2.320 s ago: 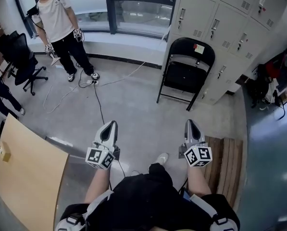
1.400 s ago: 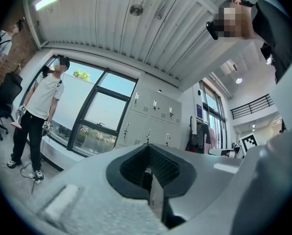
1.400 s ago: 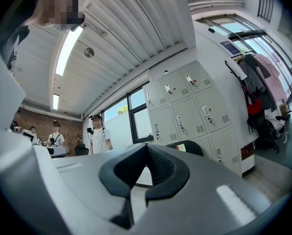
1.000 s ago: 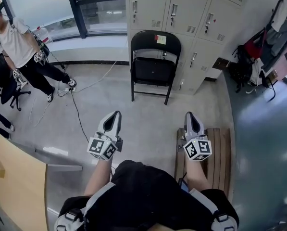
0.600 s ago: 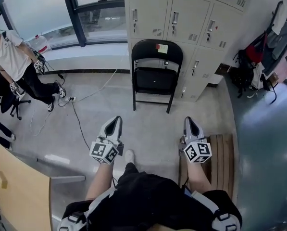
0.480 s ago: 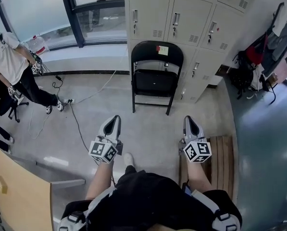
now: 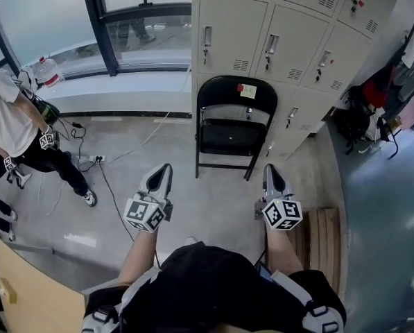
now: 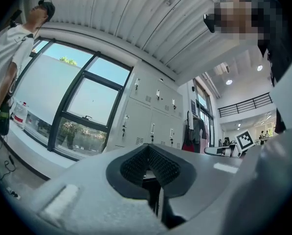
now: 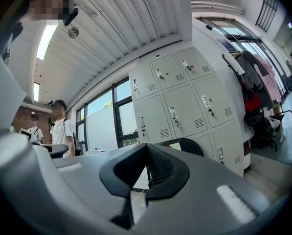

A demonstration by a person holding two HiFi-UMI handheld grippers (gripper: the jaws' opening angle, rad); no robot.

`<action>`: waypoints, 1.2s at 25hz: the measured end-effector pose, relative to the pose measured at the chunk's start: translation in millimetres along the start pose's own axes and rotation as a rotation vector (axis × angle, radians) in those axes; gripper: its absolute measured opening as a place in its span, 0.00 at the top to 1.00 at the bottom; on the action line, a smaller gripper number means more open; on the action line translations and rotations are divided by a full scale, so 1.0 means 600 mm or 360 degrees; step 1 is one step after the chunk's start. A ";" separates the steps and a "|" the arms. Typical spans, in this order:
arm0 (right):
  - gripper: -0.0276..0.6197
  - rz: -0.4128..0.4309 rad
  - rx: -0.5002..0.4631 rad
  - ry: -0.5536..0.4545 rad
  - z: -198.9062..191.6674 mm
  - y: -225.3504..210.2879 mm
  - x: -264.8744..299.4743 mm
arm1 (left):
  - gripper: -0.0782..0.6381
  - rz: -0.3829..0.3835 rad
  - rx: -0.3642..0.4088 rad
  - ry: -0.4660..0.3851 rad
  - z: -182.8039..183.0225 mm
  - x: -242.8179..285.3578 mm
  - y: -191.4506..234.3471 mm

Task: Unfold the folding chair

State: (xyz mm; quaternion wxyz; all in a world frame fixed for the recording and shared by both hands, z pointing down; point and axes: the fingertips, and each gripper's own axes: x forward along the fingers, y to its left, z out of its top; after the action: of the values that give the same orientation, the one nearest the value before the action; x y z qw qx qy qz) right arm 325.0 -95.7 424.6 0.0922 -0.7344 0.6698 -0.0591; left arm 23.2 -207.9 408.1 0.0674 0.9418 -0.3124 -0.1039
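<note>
Standing upright on the floor, the black folding chair (image 7: 234, 127) is set just in front of the grey lockers (image 7: 283, 40), ahead of the person and slightly right of centre in the head view; its long axis runs floor to ceiling, the rounded backrest at the top and the four legs down on the concrete; its front and seat face the person, its back is turned to the locker doors; a small label sits on the upper backrest; whether the seat is fully down cannot be told from this steep angle. The left gripper (image 7: 165, 169) and the right gripper (image 7: 270, 169) are held side by side in front of the person's body, both pointing towards the chair and well apart from it, the chair lying between their two lines; neither touches anything. In the left gripper view the left gripper (image 8: 147, 147) has its jaws pressed together with nothing between them; in the right gripper view the right gripper (image 9: 146, 146) is clenched in the same way and empty, and the chair's dark backrest (image 9: 194, 148) shows just right of its tips, before the lockers. A large window (image 7: 54, 19) fills the wall to the left of the lockers; another person (image 7: 12, 130) stands below it at the left edge; a cable (image 7: 116, 193) trails across the floor; a wooden slatted board (image 7: 321, 234) lies at the person's right.
</note>
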 end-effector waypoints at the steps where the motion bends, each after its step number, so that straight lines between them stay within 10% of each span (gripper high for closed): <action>1: 0.95 -0.0008 0.0005 -0.0002 -0.004 0.007 0.017 | 0.89 -0.0005 0.0001 0.0005 0.001 0.006 0.020; 13: 0.95 -0.0082 0.0042 0.0127 -0.075 0.013 0.095 | 0.89 -0.0050 -0.0059 0.0104 -0.045 0.077 0.117; 30: 0.95 -0.0147 0.0187 0.0116 -0.058 -0.190 0.359 | 0.89 -0.0033 -0.0022 0.0086 -0.084 0.377 0.189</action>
State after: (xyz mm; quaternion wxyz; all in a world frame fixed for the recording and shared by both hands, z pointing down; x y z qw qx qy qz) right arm 449.3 -301.9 475.1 0.1077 -0.7552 0.6335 -0.1292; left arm 147.2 -431.1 443.8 0.0814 0.9470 -0.2998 -0.0814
